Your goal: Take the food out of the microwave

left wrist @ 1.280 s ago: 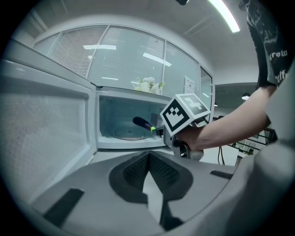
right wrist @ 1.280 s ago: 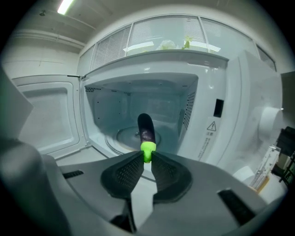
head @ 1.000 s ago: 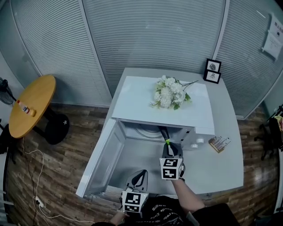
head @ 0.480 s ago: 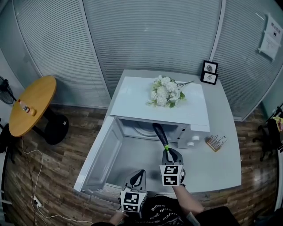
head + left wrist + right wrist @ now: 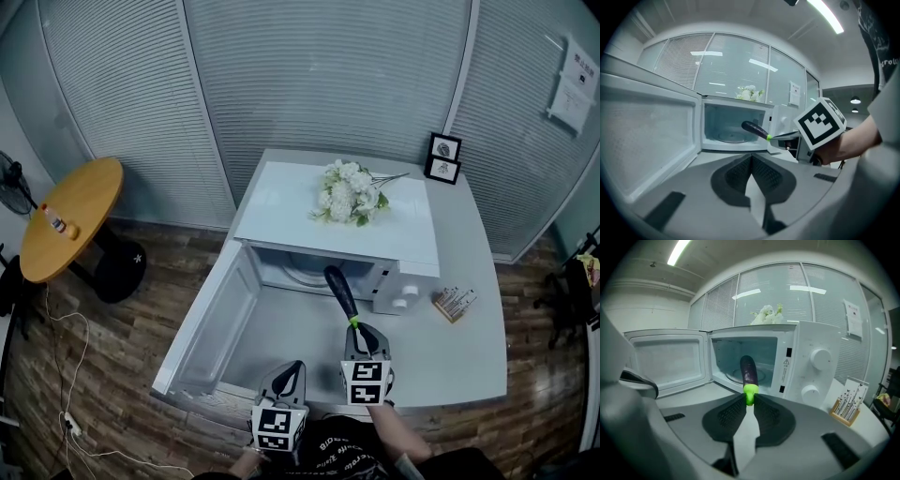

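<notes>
A dark purple eggplant (image 5: 339,289) with a bright green stem sticks out level in front of the microwave's (image 5: 281,202) open cavity. My right gripper (image 5: 355,323) is shut on the stem end. In the right gripper view the eggplant (image 5: 749,370) points away from the right gripper (image 5: 749,397) toward the glass turntable (image 5: 757,376). My left gripper (image 5: 295,367) hangs low at the table's near edge, shut and empty. From the left gripper (image 5: 751,159) view, the eggplant (image 5: 754,129) crosses before the cavity.
The microwave door (image 5: 202,323) stands swung open to the left. White flowers (image 5: 349,197) lie on top of the microwave. Two framed pictures (image 5: 442,157) stand at the back right, a small card holder (image 5: 452,303) beside the microwave's knobs. A round yellow table (image 5: 70,220) stands far left.
My right gripper has drawn back toward me with the eggplant, bringing it out of the microwave cavity. The left gripper has stayed put.
</notes>
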Available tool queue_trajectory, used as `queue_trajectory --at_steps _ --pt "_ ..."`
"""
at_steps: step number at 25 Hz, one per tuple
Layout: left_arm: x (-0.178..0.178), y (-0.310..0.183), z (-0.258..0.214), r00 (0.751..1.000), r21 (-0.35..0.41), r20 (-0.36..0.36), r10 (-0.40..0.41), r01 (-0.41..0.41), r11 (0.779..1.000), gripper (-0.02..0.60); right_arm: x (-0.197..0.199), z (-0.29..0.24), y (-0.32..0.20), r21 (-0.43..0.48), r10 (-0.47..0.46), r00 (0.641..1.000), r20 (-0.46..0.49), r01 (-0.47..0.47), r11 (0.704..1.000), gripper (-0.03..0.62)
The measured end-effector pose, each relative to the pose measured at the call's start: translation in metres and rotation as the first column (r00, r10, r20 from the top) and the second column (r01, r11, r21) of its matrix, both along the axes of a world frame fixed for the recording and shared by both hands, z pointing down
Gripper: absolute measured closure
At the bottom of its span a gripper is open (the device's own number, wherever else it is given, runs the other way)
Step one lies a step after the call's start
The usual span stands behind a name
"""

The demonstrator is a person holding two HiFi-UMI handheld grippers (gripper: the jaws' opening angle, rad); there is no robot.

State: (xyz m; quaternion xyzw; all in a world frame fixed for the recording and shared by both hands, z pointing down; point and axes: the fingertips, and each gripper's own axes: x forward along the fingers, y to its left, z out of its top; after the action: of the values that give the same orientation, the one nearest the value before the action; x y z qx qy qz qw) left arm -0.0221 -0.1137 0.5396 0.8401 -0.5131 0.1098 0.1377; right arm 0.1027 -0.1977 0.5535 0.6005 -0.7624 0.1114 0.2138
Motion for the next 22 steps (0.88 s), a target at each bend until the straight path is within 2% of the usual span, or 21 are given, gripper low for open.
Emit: queue_trajectory --at_steps 9,22 --pt "-0.003 0.007 0.002 0.998 0.000 -0.009 -0.060 0.060 0.998 0.574 0.013 -0.004 0.026 0.016 -0.003 1.000 0.017 0.003 1.000 0.545" --pt "0.009 0.006 -0.004 0.996 0.010 -0.028 -0.089 0.089 0.996 0.574 0.046 -0.025 0.065 0.074 -0.024 1.000 -0.016 0.026 0.997 0.543"
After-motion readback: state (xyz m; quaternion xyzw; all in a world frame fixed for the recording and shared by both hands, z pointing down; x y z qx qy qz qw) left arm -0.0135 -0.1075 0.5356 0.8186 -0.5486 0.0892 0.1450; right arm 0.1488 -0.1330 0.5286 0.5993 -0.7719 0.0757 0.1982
